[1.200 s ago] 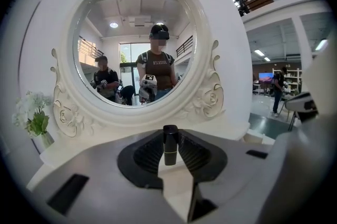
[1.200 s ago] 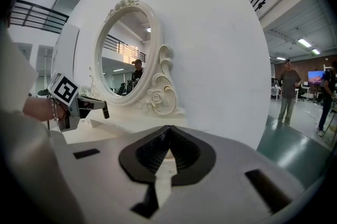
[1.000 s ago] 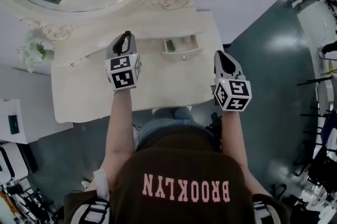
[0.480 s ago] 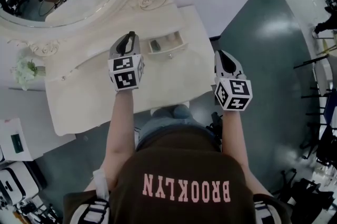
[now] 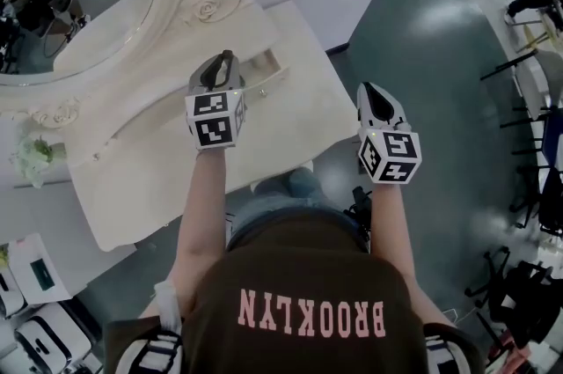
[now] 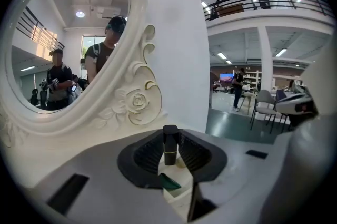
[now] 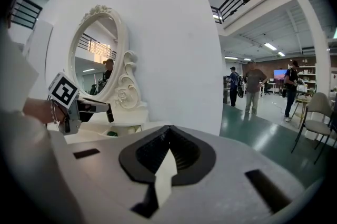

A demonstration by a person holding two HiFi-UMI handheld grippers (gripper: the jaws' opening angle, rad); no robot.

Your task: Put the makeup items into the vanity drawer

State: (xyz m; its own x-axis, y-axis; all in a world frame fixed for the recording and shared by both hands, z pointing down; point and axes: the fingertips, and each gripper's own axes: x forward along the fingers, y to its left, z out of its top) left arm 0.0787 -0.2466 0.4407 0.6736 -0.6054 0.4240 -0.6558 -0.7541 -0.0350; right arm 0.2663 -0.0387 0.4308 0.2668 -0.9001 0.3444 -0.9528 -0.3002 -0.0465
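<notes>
Left gripper (image 6: 171, 136) is pinching a small black lipstick tube (image 6: 169, 149) upright between its pads, right at the open vanity drawer (image 5: 266, 67), where a dark green item (image 6: 169, 182) lies inside. Right gripper (image 7: 167, 136) has its jaws pressed together with nothing between them; it hangs off the vanity's right edge over the floor (image 5: 422, 55), well apart from the drawer. Oval mirror (image 6: 63, 38) stands on the vanity top (image 5: 176, 161) behind the drawer.

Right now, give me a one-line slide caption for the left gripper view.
Left gripper holds a dark tube in front of the vanity mirror.
</notes>
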